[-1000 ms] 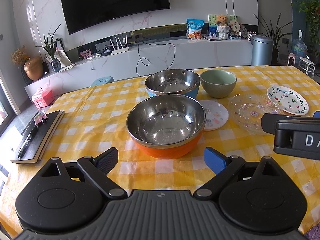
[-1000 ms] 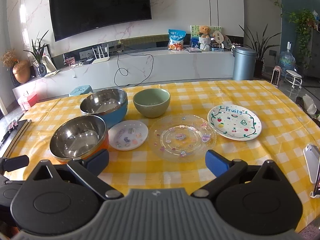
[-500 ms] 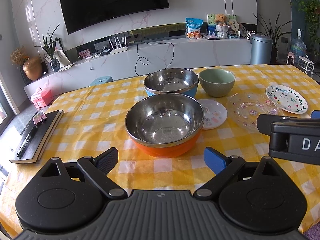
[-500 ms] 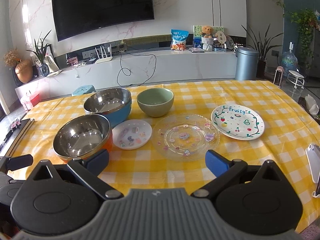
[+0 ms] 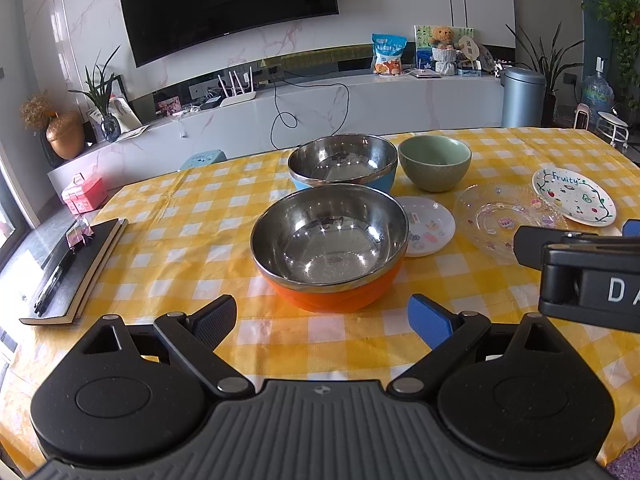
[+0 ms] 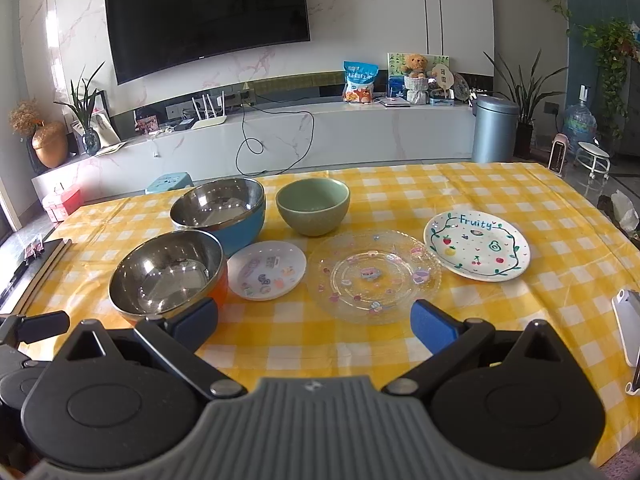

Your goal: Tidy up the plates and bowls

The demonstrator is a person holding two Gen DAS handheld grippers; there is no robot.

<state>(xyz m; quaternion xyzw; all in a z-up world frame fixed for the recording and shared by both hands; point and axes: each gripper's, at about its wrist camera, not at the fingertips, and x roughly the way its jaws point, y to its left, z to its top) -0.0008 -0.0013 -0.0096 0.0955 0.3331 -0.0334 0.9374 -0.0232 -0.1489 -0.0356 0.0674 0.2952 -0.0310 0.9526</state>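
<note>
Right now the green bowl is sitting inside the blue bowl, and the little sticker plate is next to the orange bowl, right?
Not quite. In the right wrist view the green bowl stands on the tablecloth beside the blue bowl, not inside it. The sticker plate is next to the orange bowl.

Each hand-held gripper, left (image 5: pixel 322 316) and right (image 6: pixel 314 320), has a ribbed grey body, black round-hubbed linkage arms with silver pivot screws, and blue pads (image 6: pixel 434 326); white lettering marks one housing.
</note>
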